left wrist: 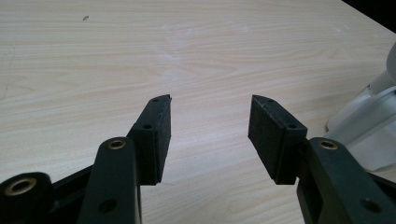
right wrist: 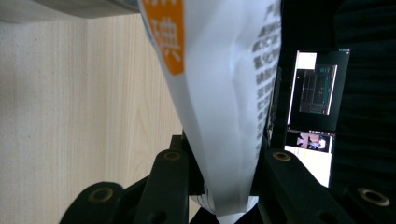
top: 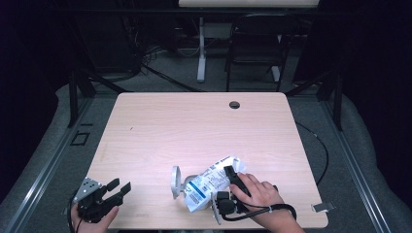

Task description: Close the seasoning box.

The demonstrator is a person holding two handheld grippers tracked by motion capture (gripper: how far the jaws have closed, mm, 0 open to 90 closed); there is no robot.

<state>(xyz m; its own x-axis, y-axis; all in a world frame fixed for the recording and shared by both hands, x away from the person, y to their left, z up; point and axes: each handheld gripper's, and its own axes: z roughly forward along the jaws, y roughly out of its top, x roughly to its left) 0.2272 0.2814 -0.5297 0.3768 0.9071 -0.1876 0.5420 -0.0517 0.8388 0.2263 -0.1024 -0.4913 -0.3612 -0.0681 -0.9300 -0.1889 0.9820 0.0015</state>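
Crinkled white printed bag point(top: 210, 183) pinched by right gripper point(top: 232, 187), left gripper point(top: 118, 188) spread

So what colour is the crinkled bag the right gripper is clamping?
White plastic bag with dark print and an orange patch, clearest in the right gripper view.

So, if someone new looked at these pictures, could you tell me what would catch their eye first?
Most likely the crumpled white printed bag near the table's front edge, pinched at one end by the right gripper; in the right gripper view it fills the space between the jaws. A clear plastic container lies on its side against the bag. At the front left corner, the left gripper hangs open with nothing between its jaws.
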